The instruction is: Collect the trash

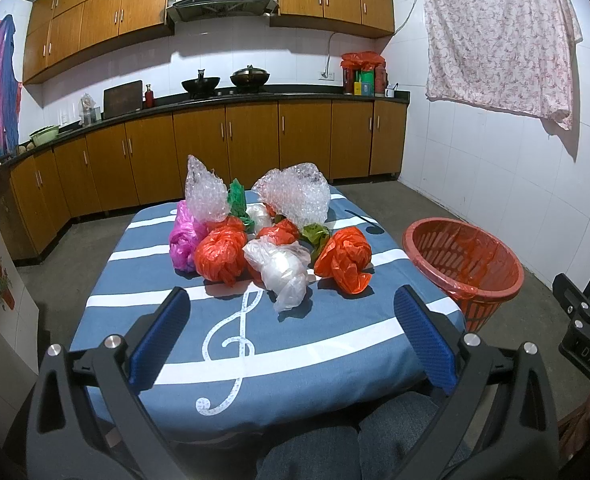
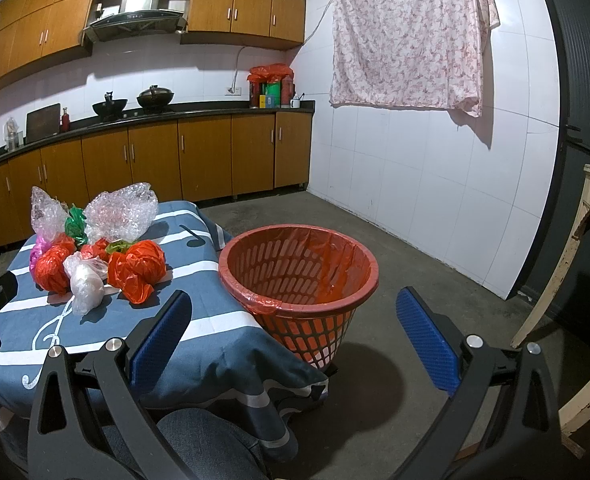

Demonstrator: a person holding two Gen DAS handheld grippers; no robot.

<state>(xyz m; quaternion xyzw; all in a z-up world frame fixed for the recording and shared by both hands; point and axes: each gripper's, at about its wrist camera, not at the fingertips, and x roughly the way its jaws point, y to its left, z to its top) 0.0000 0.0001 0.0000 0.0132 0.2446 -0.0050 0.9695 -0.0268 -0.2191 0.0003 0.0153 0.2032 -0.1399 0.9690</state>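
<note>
A pile of crumpled plastic bags lies on the blue striped tablecloth (image 1: 255, 344): red bags (image 1: 219, 254) (image 1: 347, 258), a clear bag (image 1: 283, 270), a pink bag (image 1: 183, 240), bubble wrap (image 1: 295, 194). The pile also shows in the right wrist view (image 2: 135, 266). A red slotted basket (image 1: 463, 264) (image 2: 299, 276) with a red liner stands on the floor right of the table. My left gripper (image 1: 291, 304) is open and empty, just short of the pile. My right gripper (image 2: 295, 312) is open and empty, in front of the basket.
Wooden kitchen cabinets (image 1: 255, 140) and a counter with woks run along the back wall. A floral cloth (image 2: 411, 36) hangs on the white tiled wall. A worn cream table leg (image 2: 567, 272) stands at the right. Concrete floor (image 2: 435, 280) surrounds the basket.
</note>
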